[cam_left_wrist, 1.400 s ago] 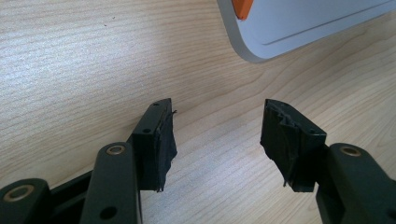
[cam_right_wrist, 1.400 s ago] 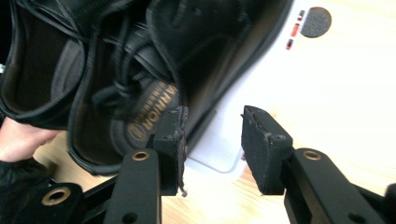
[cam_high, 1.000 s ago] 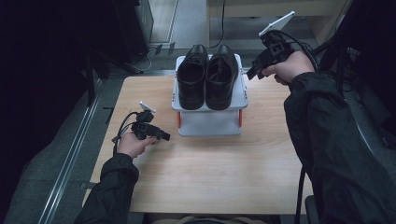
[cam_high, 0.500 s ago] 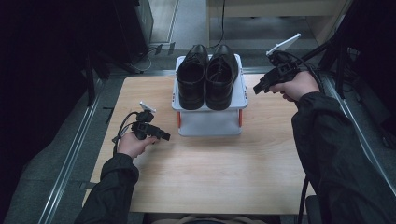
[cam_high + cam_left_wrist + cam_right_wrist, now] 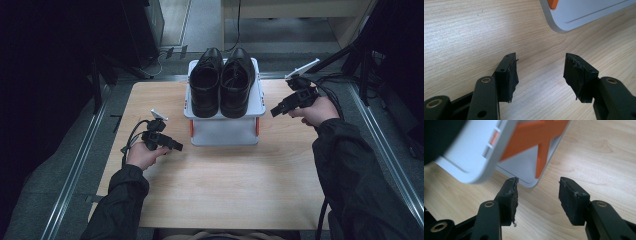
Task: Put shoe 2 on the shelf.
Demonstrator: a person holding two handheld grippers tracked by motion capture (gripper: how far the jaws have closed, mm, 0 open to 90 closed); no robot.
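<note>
**Two black shoes wait on the little rack**

The pair of shiny black leather shoes (image 5: 222,82) sits side by side on top of the small white plastic rack with orange side pieces (image 5: 224,131). The toes point toward the person. The rack stands at the far middle of the light wooden tabletop (image 5: 220,185).

The right gripper (image 5: 276,111) hangs just beside the right end of the rack. Its jaws are wide apart and hold nothing. In the right gripper view, the rack's white corner and orange cross (image 5: 541,137) are very near.

The left gripper (image 5: 176,147) is low, near the front left corner of the rack. Its jaws are wide apart too, with only bare wood between them.

It looks like the shoes get picked up next. To do that well, the right gripper should lift to shoe height and pinch the edge of the near shoe gently.

Since a second ago, the right gripper has come down and nearer the rack. The left one has stayed put.
</note>
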